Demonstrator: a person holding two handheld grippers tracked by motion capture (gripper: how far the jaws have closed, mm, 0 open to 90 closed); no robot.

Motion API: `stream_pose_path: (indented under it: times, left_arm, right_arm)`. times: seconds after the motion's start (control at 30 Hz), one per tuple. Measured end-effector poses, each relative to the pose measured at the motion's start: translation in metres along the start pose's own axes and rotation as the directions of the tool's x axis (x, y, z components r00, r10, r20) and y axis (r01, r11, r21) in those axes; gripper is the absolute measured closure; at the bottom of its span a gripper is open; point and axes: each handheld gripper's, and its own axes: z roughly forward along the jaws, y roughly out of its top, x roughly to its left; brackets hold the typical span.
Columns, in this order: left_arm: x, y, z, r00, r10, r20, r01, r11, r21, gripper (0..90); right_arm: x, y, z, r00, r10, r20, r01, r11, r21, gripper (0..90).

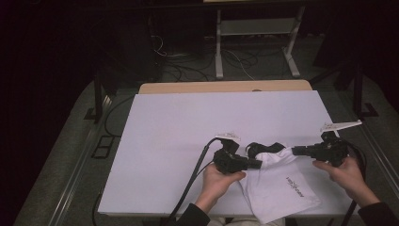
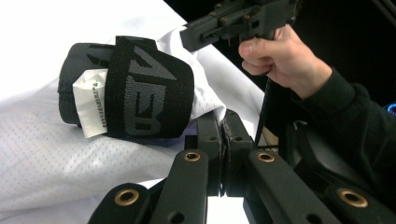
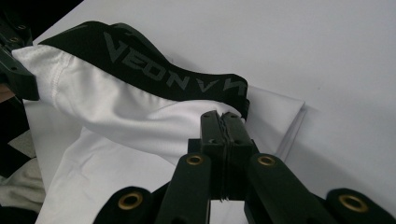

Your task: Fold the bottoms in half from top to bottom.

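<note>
Both tongs, left (image 1: pixel 258 163) and right (image 1: pixel 295 150), clamp the white shorts (image 1: pixel 282 188) at lower right of the table (image 1: pixel 188 122); the left gripper view reveals a label (image 2: pixel 91 102) inside the black waistband (image 2: pixel 140 88).

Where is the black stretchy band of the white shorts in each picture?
High view: the band sits low and right of middle, between the two grippers.
Left gripper view: the band is upper left, bunched up, with a white tag on it.
Right gripper view: the band runs from upper left to the middle.
Shared landmark: the white shorts on the white table.
</note>
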Motion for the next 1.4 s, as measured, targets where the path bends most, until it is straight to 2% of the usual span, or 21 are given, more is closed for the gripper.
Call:
stream_pose_path:
  times: [0.13,0.43,0.57,0.77,1.13,1.17,1.23,1.3,1.4]
  left_arm:
    - [0.003,-0.009,0.004,1.0000,-0.003,0.000,0.003,0.9997,0.025,86.7]
    - [0.006,-0.027,0.007,0.9999,-0.010,-0.004,0.010,0.9990,0.044,86.7]
    - [0.003,-0.031,0.008,0.9999,0.003,-0.013,-0.003,0.9984,0.057,86.6]
    - [0.000,-0.033,0.009,0.9999,0.013,-0.004,-0.013,0.9979,0.063,86.7]
    - [-0.003,-0.044,0.018,0.9966,0.068,-0.045,-0.062,0.9904,0.123,86.5]
    - [-0.003,-0.044,0.019,0.9957,0.076,-0.052,-0.069,0.9893,0.129,86.5]
    - [-0.003,-0.046,0.020,0.9946,0.084,-0.061,-0.075,0.9881,0.135,86.5]
    - [-0.004,-0.048,0.022,0.9924,0.098,-0.073,-0.087,0.9862,0.141,86.5]
    - [-0.005,-0.051,0.024,0.9904,0.109,-0.084,-0.096,0.9849,0.144,86.5]
  right_arm:
    - [0.000,-0.006,0.002,1.0000,-0.001,-0.002,0.001,1.000,0.019,88.1]
    - [0.000,-0.013,0.005,0.9999,-0.003,-0.012,0.003,0.999,0.046,88.1]
    - [0.002,-0.016,0.005,0.9998,-0.008,-0.016,0.009,0.998,0.061,88.1]
    - [0.004,-0.021,0.003,0.9996,-0.008,-0.025,0.010,0.997,0.076,88.0]
    - [0.002,-0.028,0.008,0.9997,-0.001,-0.025,0.004,0.992,0.125,86.9]
    - [0.002,-0.029,0.008,0.9996,0.005,-0.027,-0.001,0.991,0.132,86.2]
    - [0.003,-0.030,0.008,0.9996,-0.003,-0.027,0.007,0.990,0.141,77.0]
    - [0.005,-0.029,0.006,0.9998,-0.016,-0.011,0.017,0.990,0.138,69.2]
    - [0.006,-0.027,0.003,0.9999,-0.016,-0.007,0.016,0.992,0.122,62.7]
